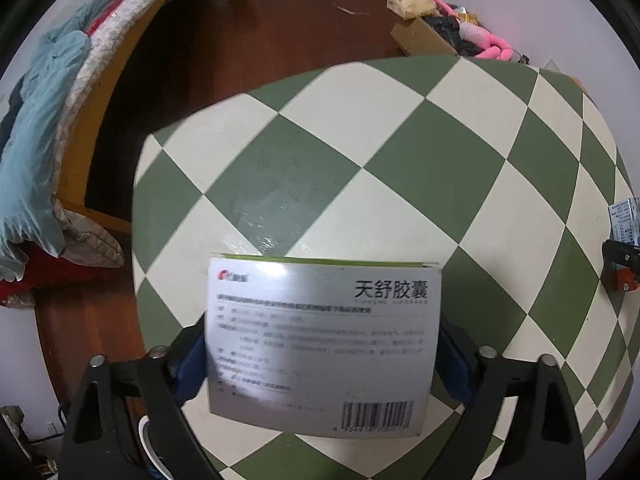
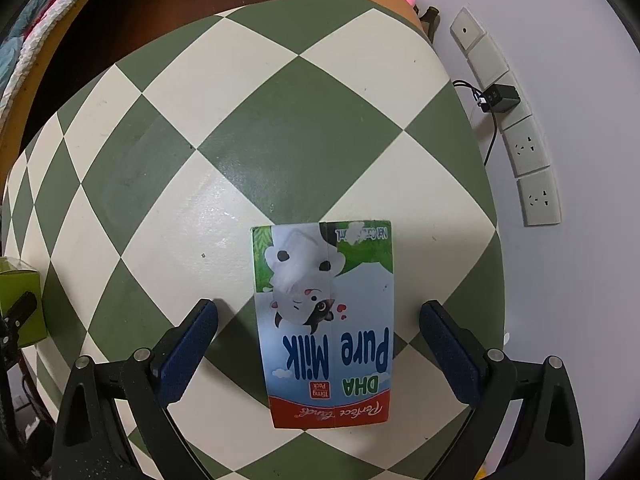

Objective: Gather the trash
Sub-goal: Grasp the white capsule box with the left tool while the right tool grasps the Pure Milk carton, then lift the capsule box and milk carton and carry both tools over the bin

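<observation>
Between the blue-padded jaws of your left gripper (image 1: 320, 360) sits the silver-grey cardboard medicine box with a green top edge and a barcode (image 1: 322, 340). Its two short sides meet the pads, so you appear to be pinching it across its width, a grip that keeps the flat printed face toward the camera. It hangs low over the green-and-cream chequered table (image 1: 400, 168). Your right gripper (image 2: 319, 354) points down with its jaws spread well clear of the blue, white and green "Pure Milk" carton (image 2: 324, 328), which lies flat on the table between them, untouched; you seem lined up to close across its narrow sides. Further off, on the dark wooden floor (image 1: 248, 40), a brown cardboard box of clutter (image 1: 424, 34) stands against the wall; whether that is where trash goes, I cannot tell.
</observation>
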`<move>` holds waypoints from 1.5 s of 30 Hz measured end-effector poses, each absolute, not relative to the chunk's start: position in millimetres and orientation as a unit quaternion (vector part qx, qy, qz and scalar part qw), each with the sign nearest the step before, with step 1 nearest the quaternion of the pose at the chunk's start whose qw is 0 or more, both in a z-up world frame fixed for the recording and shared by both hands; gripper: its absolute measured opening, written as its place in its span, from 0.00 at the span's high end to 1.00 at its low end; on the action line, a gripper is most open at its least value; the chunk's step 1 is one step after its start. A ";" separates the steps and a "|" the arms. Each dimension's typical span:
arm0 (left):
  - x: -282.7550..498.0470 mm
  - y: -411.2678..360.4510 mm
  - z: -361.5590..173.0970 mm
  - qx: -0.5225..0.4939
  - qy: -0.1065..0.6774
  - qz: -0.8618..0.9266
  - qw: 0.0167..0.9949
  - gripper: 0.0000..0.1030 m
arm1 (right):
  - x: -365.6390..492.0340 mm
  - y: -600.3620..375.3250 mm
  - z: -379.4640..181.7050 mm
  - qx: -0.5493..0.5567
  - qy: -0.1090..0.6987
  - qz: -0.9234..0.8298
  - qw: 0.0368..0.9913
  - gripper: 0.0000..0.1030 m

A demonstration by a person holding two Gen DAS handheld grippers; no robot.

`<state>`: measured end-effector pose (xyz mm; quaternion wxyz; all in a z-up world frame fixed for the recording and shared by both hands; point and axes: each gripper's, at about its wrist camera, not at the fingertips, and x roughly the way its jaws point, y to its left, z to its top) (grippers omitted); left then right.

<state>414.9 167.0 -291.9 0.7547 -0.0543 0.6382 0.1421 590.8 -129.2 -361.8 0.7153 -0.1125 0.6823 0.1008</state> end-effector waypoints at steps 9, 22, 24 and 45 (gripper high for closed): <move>395.9 160.7 -274.0 -0.062 0.610 0.146 0.777 0.13 | 579.0 -127.6 -345.8 -0.109 0.657 0.103 0.739 0.47; 317.3 165.6 -185.2 -0.097 0.530 0.179 0.823 0.13 | 512.1 -98.1 -279.4 -0.074 0.616 0.164 0.767 0.51; 291.9 170.4 -166.5 -0.104 0.514 0.187 0.831 0.13 | 490.1 -88.0 -261.1 -0.070 0.605 0.186 0.771 0.51; 5.2 287.9 -83.9 -0.170 0.425 0.306 0.835 0.13 | 179.6 139.2 -154.9 -0.091 0.521 0.448 0.721 0.51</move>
